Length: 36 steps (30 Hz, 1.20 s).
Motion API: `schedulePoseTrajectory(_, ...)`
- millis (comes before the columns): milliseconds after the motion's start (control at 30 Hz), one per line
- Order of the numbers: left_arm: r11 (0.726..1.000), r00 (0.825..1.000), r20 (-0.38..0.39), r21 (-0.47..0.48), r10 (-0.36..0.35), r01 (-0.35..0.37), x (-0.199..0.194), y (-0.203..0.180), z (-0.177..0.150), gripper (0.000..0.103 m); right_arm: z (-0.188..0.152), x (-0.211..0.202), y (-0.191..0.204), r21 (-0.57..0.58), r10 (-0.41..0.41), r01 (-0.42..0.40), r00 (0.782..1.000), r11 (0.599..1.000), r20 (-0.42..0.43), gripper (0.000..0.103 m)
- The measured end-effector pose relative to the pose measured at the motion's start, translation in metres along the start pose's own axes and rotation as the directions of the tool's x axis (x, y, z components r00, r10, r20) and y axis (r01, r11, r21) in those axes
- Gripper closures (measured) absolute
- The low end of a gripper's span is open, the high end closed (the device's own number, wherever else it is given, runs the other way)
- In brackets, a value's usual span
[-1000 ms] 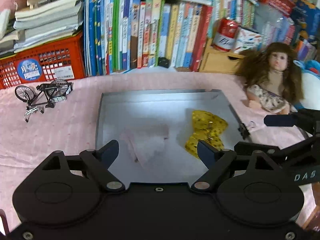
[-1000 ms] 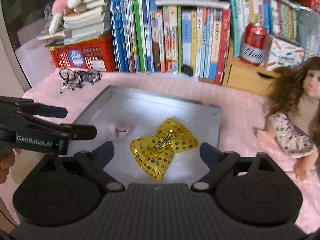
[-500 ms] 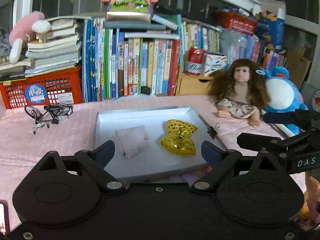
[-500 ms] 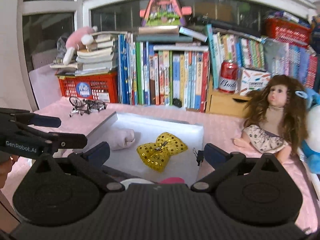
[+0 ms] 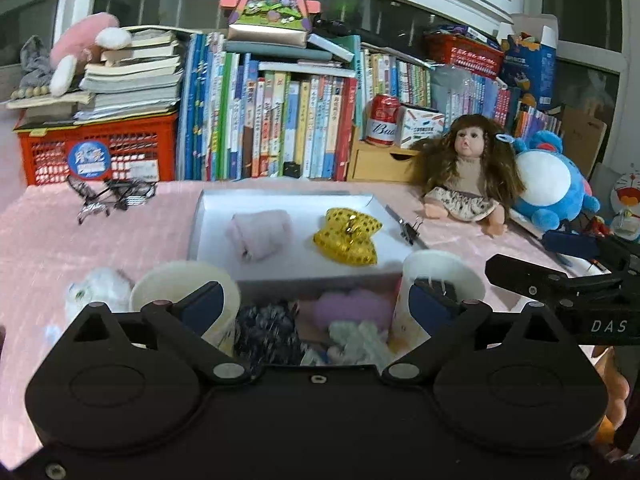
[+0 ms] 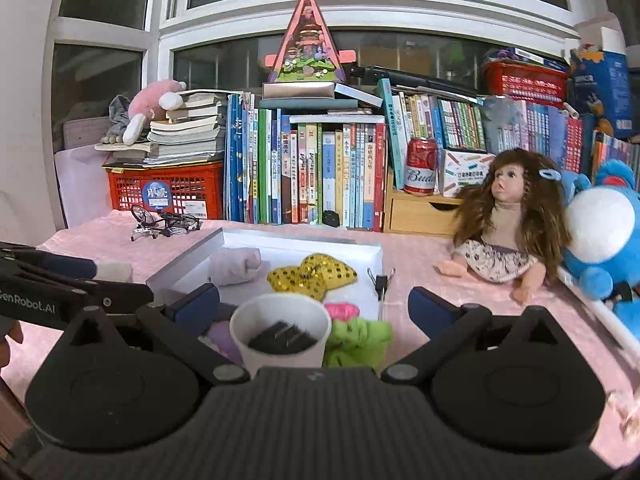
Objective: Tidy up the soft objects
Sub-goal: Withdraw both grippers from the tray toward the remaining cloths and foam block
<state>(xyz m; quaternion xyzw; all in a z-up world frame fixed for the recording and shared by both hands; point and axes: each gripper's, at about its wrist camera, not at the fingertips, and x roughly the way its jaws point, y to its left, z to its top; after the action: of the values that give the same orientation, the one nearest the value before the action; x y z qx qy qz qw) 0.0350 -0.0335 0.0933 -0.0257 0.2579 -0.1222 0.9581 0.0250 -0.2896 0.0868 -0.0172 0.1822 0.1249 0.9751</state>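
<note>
Both grippers pulled back | tray [image 5: 208, 216] beyond left gripper [image 5: 316, 306], opening

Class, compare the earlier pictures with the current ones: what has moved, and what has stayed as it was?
Both grippers have pulled back from the white tray, so paper cups and small soft things in front of it now show. The left gripper is opening, nothing between its jaws; the right gripper is open and empty. The pink cloth roll and yellow sequin bow stayed in the tray.
</note>
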Motion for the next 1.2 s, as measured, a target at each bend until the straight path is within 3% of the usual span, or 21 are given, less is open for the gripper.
schedulePoseTrajectory(267,0.998,0.998,0.0,0.008,0.067,-0.067,-0.011,0.008,-0.032,0.008,-0.034,-0.01,0.013,-0.019,-0.019,0.02,0.999,1.0,0.029,0.0)
schedulePoseTrajectory(400,0.999,0.999,-0.011,-0.006,0.048,-0.048,-0.017,0.011,-0.045,0.011,-0.049,-0.01,0.019,-0.018,0.001,0.0,1.0,1.0,0.006,0.003)
schedulePoseTrajectory(500,0.999,0.999,-0.026,0.001,0.041,-0.041,-0.016,0.009,-0.054,0.019,-0.058,-0.009,0.024,-0.005,0.014,-0.014,1.0,1.0,-0.016,0.009)
schedulePoseTrajectory(667,0.999,0.996,-0.085,-0.023,0.026,-0.028,-0.002,0.009,-0.065,0.05,-0.068,-0.006,0.029,0.028,0.052,-0.051,0.997,0.998,-0.051,0.02)
schedulePoseTrajectory(767,0.998,0.995,-0.1,-0.056,0.016,-0.022,0.005,0.01,-0.068,0.057,-0.072,-0.004,0.033,0.033,0.078,-0.076,0.995,0.997,-0.069,0.026)
schedulePoseTrajectory(1000,0.996,0.996,-0.089,-0.092,0.002,-0.01,0.017,0.005,-0.066,0.057,-0.079,-0.004,0.045,-0.017,0.102,-0.104,0.992,0.994,-0.077,0.03)
schedulePoseTrajectory(1133,0.992,0.996,-0.082,-0.126,-0.022,0.012,0.022,0.0,-0.064,0.031,-0.081,-0.003,0.044,-0.021,0.072,-0.074,0.994,0.997,-0.085,0.03)
schedulePoseTrajectory(1200,0.992,0.997,-0.079,-0.128,-0.021,0.011,0.025,-0.004,-0.063,0.029,-0.082,-0.004,0.039,-0.016,0.054,-0.055,0.994,0.998,-0.09,0.03)
